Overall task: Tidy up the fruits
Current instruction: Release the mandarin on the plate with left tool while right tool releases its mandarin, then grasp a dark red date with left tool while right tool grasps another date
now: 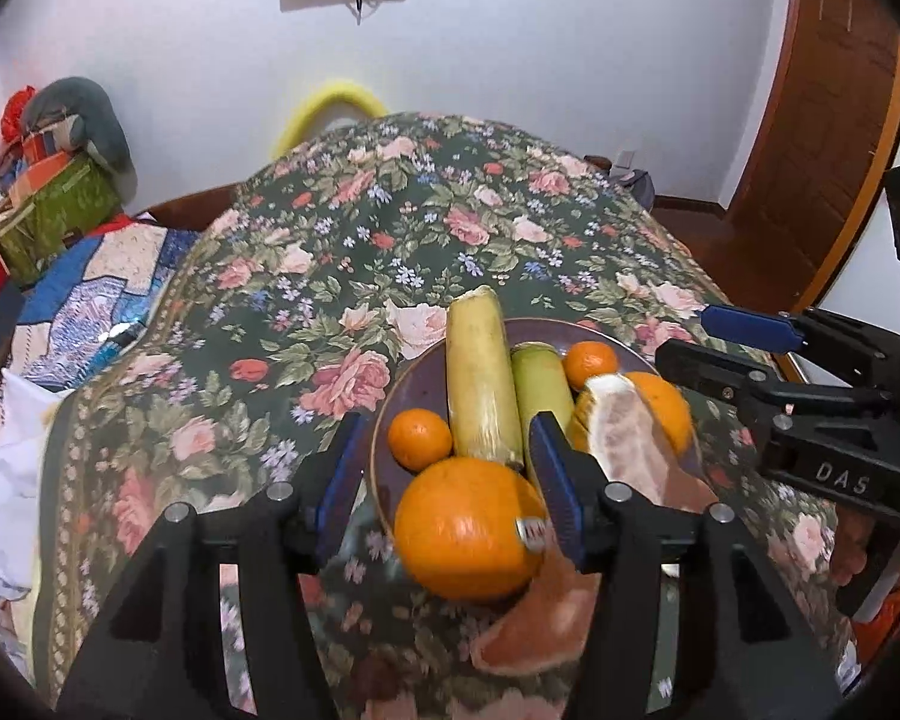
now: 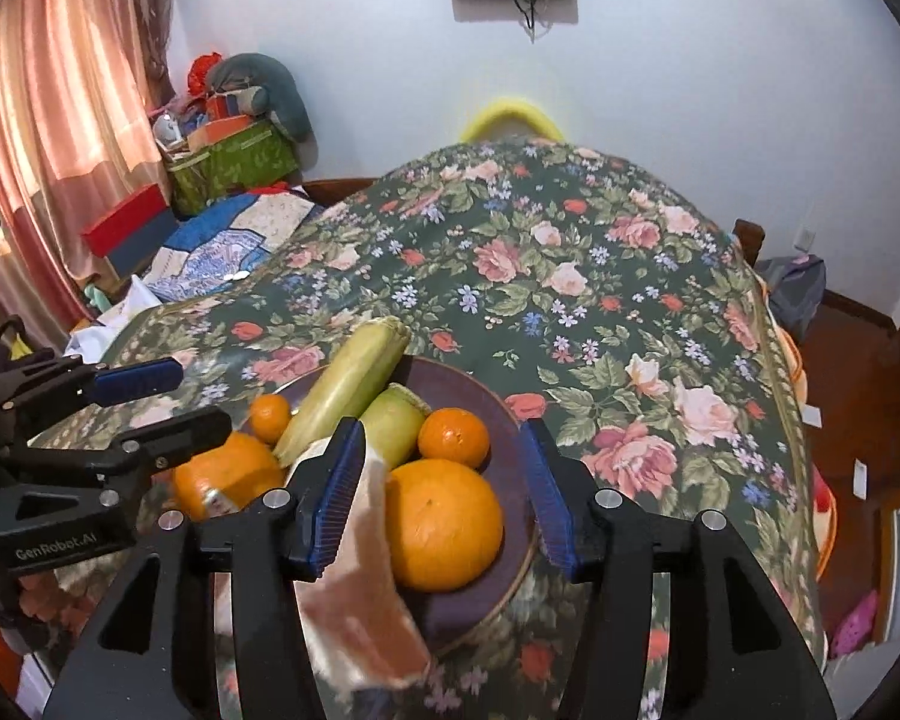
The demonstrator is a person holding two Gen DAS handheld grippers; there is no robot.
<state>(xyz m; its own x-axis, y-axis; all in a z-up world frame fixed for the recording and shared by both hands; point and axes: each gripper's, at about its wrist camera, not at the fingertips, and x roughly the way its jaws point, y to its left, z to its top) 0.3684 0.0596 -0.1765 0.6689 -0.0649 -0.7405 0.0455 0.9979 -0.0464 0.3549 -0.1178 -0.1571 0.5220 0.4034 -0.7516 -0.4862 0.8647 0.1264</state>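
Observation:
A dark purple plate (image 1: 390,414) (image 2: 504,438) on the floral tablecloth holds two husked corn cobs (image 1: 480,384) (image 2: 348,384), two small tangerines (image 1: 419,439) (image 2: 453,437), a pomelo wedge (image 1: 630,426) (image 2: 360,576) and large oranges. My left gripper (image 1: 450,480) is open, its pads on either side of a stickered orange (image 1: 468,528) at the plate's near rim. My right gripper (image 2: 444,492) is open around another large orange (image 2: 444,525); it shows at the right of the left wrist view (image 1: 726,342).
The floral-covered table (image 2: 570,276) stretches ahead. A second pomelo piece (image 1: 540,624) lies on the cloth below the plate. Boxes and a plush toy (image 2: 252,120) sit at the left wall. A wooden door (image 1: 822,120) is at the right.

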